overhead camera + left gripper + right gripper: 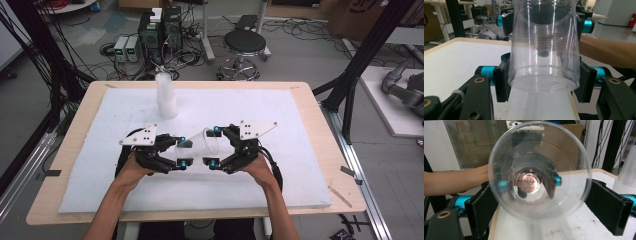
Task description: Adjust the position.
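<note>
Here, clear ribbed plastic cup (200, 146) lying sideways, base clamped in left claw (183, 151), right claw (213, 146) pinching its rim.

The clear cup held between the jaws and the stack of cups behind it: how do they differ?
The clear cup lies level above the table, between both grippers; the stack of cups stands upright on the white mat, untouched. The cup is single; the stack holds several nested. Both are transparent plastic.

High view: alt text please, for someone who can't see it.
Two hand-held grippers hold a clear cup sideways between them above a white mat: the left gripper clamps its base, the right gripper flanks its rim. A stack of cups stands behind.
</note>
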`<action>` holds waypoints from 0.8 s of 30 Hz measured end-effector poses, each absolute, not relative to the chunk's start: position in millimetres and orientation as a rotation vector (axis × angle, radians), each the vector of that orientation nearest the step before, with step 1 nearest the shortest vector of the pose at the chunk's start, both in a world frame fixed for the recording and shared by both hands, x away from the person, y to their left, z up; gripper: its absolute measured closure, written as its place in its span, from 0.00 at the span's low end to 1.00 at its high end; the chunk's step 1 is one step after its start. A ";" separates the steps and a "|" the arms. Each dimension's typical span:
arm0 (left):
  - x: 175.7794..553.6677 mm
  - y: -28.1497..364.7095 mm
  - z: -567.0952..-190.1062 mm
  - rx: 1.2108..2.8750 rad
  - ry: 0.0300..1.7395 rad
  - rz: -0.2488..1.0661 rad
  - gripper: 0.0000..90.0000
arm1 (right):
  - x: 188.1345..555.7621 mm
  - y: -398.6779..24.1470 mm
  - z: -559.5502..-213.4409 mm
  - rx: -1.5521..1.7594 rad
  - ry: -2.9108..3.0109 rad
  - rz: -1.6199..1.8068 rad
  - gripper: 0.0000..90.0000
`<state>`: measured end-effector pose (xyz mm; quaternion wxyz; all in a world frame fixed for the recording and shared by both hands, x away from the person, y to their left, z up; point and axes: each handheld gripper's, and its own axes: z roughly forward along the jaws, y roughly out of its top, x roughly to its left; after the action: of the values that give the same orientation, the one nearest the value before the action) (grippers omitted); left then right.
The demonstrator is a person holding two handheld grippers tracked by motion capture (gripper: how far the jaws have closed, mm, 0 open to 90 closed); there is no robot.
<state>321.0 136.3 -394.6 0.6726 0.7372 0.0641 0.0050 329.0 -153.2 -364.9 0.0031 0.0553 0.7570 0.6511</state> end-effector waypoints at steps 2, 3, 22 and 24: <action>321.0 134.2 -394.4 1.659 0.140 0.010 0.46 | 329.1 -151.5 -365.2 0.171 2.373 2.044 0.14; 321.0 133.1 -394.5 1.658 0.137 0.009 0.46 | 329.0 -150.6 -365.4 0.173 2.376 2.048 0.14; 319.5 131.3 -397.2 1.678 0.121 -0.009 0.46 | 330.3 -144.6 -366.0 0.062 2.383 2.116 0.34; 319.7 131.4 -397.2 1.680 0.121 -0.008 0.46 | 330.5 -144.7 -366.3 0.057 2.383 2.110 0.35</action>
<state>319.7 131.4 -397.2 0.6657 0.7443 0.0534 -0.0034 330.5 -144.7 -366.3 -0.0209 0.0179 0.7485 0.6626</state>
